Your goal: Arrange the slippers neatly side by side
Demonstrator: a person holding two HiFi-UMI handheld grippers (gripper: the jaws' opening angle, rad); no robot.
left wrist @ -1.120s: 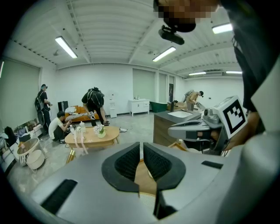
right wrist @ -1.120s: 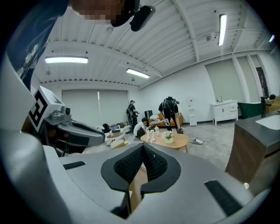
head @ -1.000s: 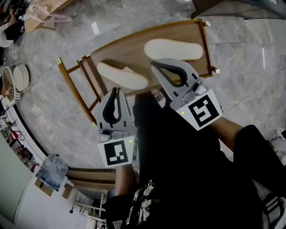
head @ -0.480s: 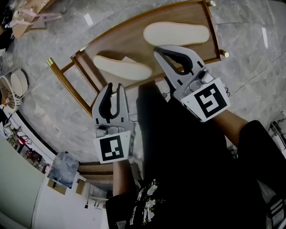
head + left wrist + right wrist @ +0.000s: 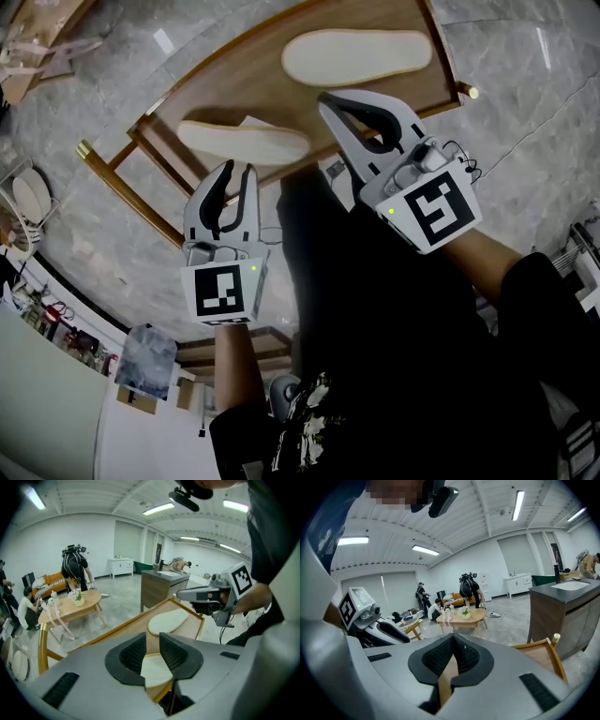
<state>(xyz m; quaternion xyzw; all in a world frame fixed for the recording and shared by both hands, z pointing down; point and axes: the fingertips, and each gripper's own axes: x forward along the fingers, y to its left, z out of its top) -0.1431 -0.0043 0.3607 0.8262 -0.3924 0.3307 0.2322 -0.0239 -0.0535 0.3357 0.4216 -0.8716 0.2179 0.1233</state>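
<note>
I count two grippers, two slippers and one wooden tray [image 5: 267, 94]. At the left, my left gripper [image 5: 238, 176] hangs over the tray's near edge, pointing down. Its jaws have just been opening and stand moderately apart. In the left gripper view the end of the near slipper [image 5: 242, 142] shows through the gap, but the pads are not pressing on it. That cream slipper lies on the tray's left part. The second slipper [image 5: 356, 56] lies farther back and to the right on the same tray, well apart from the first and not lined up with it. My right gripper [image 5: 328, 100] has its jaws pressed together, empty, with its tips between the two slippers.
</note>
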